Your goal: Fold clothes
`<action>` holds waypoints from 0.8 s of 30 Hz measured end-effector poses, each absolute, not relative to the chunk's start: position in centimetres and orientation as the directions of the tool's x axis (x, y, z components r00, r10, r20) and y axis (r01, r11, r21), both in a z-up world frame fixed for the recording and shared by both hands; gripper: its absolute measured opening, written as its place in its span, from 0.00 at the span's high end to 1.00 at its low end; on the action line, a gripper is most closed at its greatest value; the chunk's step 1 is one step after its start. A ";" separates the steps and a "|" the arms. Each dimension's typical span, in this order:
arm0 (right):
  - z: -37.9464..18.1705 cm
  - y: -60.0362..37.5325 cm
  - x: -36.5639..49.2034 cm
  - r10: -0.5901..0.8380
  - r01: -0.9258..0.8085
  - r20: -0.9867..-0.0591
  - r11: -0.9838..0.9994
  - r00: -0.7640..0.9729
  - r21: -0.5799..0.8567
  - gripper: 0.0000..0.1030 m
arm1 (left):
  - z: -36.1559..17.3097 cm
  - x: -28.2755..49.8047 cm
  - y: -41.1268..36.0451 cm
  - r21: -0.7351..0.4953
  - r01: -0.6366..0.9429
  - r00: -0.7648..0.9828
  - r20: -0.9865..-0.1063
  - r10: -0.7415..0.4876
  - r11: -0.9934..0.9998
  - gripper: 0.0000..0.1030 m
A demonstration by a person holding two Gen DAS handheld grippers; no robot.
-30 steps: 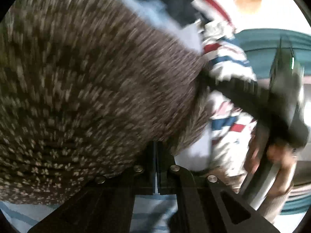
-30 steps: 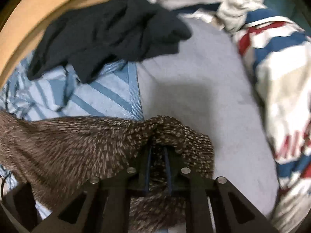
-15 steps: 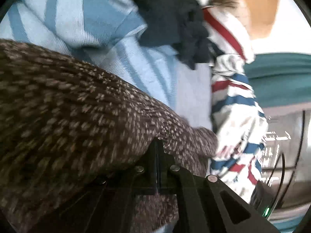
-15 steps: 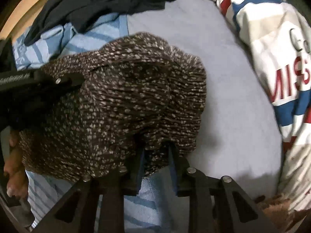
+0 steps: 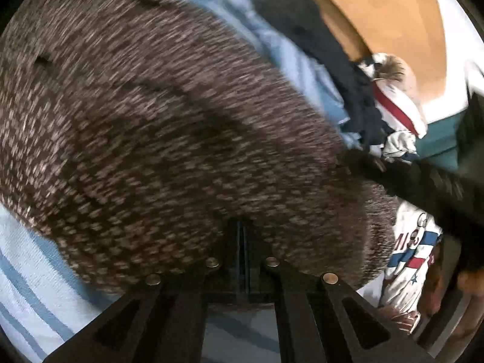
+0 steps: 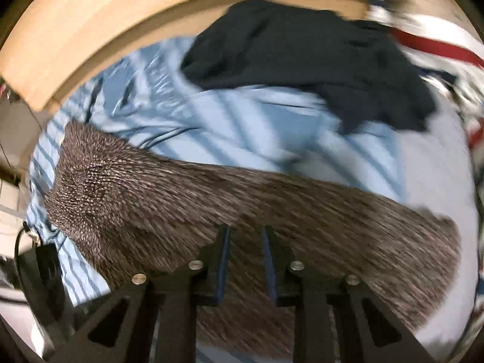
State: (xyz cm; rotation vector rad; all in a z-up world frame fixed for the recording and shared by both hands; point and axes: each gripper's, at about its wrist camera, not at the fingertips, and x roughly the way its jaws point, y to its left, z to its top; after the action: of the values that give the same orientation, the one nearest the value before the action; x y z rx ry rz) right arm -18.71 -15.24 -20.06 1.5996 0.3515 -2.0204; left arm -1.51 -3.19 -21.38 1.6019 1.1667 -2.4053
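Risk of slipping: brown sweater [image 5: 151, 136] stretched over the striped sheet [image 6: 242, 115], left claw [image 5: 242, 236] pinched shut on its near edge, right claw [image 6: 243, 236] narrowly parted, just closing on bunched knit, liable to lose it mid-swing.

The left gripper [image 5: 242, 236] is matte black plastic: two flat fingers [image 5: 233, 260] with a thin blue strip along their meeting edge, carried on angular black arms with triangular cut-outs. Four round brass-coloured screws [image 5: 330, 278] sit in a row across them at 6 o'clock. The right gripper [image 6: 244, 236] has the same black frame, with blue pads [image 6: 224, 260] lining the fingers' inner faces and four silver screws [image 6: 139, 278] across its arms.
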 end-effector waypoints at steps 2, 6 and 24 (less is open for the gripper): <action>-22.3 -17.8 -19.1 -0.166 0.581 -0.975 -0.812 -0.145 0.051 0.81 | -22.2 -0.4 -3.3 -0.597 0.409 -0.494 -0.780 0.383 -0.690 0.97; -23.7 -18.8 -21.9 -0.131 0.525 -0.974 -0.851 -0.183 0.016 0.88 | -22.8 1.3 -3.7 -0.649 0.414 -0.520 -0.744 0.419 -0.638 0.97; -22.3 -23.0 -17.6 -0.165 0.617 -0.981 -0.784 -0.098 0.070 0.86 | -21.4 3.9 -10.1 -0.708 0.469 -0.558 -0.701 0.444 -0.528 0.97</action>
State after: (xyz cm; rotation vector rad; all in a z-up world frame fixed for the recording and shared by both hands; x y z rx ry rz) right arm -17.63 -22.95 -22.28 1.6519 0.4960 -1.9321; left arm 3.87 -10.09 -21.39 1.4678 1.5177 -2.3031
